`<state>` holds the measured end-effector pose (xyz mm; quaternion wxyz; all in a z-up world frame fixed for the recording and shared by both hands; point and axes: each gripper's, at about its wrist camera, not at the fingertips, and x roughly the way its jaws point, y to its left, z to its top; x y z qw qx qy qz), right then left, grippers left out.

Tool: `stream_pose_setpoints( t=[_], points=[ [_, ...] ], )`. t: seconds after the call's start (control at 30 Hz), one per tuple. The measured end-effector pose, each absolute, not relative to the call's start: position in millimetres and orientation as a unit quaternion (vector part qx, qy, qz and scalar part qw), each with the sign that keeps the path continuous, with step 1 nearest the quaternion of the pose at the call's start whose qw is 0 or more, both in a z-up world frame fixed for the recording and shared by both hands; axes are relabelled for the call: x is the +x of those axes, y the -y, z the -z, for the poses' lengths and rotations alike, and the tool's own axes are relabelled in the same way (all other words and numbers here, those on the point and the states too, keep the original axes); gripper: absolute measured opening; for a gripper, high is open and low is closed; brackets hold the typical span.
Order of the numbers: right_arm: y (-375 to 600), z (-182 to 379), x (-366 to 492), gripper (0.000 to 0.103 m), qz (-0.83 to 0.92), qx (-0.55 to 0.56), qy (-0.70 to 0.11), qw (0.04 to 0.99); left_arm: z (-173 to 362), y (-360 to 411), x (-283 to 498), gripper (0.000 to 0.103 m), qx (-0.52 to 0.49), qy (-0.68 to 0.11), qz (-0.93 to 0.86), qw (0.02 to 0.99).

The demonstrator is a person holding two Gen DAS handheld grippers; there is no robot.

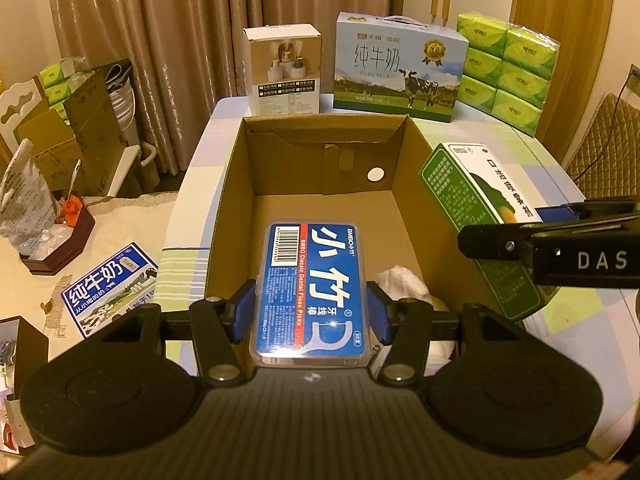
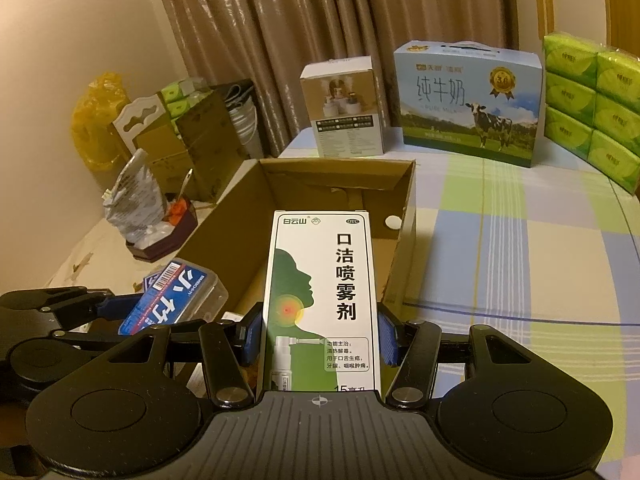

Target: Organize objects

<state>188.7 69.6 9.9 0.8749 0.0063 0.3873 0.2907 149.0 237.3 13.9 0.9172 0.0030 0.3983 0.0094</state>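
While both grippers hang over the open cardboard box (image 1: 320, 152), each carries one item. L gripper (image 1: 311, 308): blue pads pinch the long sides of a blue dental floss pick case (image 1: 310, 292), label up, barcode at the far end. Case sits above the box's near edge, over the box interior; not resting on the floor of the box as far as the left wrist view shows. A white crumpled item (image 1: 402, 284) lies inside the box, just right of the case.

R gripper (image 2: 320, 332): pads clamp a white-and-green oral spray carton (image 2: 320, 300) on its long sides, printed face up, far end reaching over the box's near right part. In the left wrist view the same carton appears tilted above the box's right wall, w/ the R gripper's black finger across it.

Box stands on a table w/ a checked cloth (image 2: 500, 248) in pale blue, green and white. Along the far edge, L to R: small white-and-tan product box (image 1: 284, 72), milk carton case w/ a cow picture (image 1: 400, 68), stack of green tissue packs (image 1: 508, 68). These are well apart from the box except the small product box, near its far wall.

Beside the table, at left, a lower surface holds a flat milk pack (image 1: 108, 288) and a dark tray w/ a foil bag (image 1: 28, 200). Curtains (image 1: 180, 40) behind.
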Motion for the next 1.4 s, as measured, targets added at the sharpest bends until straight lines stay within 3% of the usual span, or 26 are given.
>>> stream_pose_setpoints(
  t=[0.33,0.77,0.83,0.87,0.9,1.13,1.4],
  points=[
    [-66,-5,200,0.052,-0.286,0.014,-0.389,0.875,8,-243,181,0.053,-0.006,-0.419,-0.003,0.908],
    [-76,-3,196,0.052,-0.295,0.029,-0.395,0.869,-5,-250,158,0.056,-0.009,-0.401,-0.014,0.916],
    [-77,-3,200,0.057,-0.302,0.049,-0.39,0.868,-8,-250,154,0.057,-0.01,-0.397,-0.013,0.918],
    [-76,-4,203,0.072,-0.305,0.061,-0.388,0.867,-10,-250,153,0.058,-0.01,-0.395,-0.013,0.919],
    [-74,-5,205,0.077,-0.304,0.073,-0.386,0.868,-12,-250,151,0.06,-0.011,-0.393,-0.014,0.919],
    [-56,-16,192,0.079,-0.291,0.076,-0.382,0.874,-23,-251,136,0.074,-0.016,-0.384,-0.017,0.923],
    [-30,-35,146,0.096,-0.278,0.06,-0.379,0.881,-39,-244,104,0.09,-0.03,-0.369,-0.022,0.929]
  ],
)
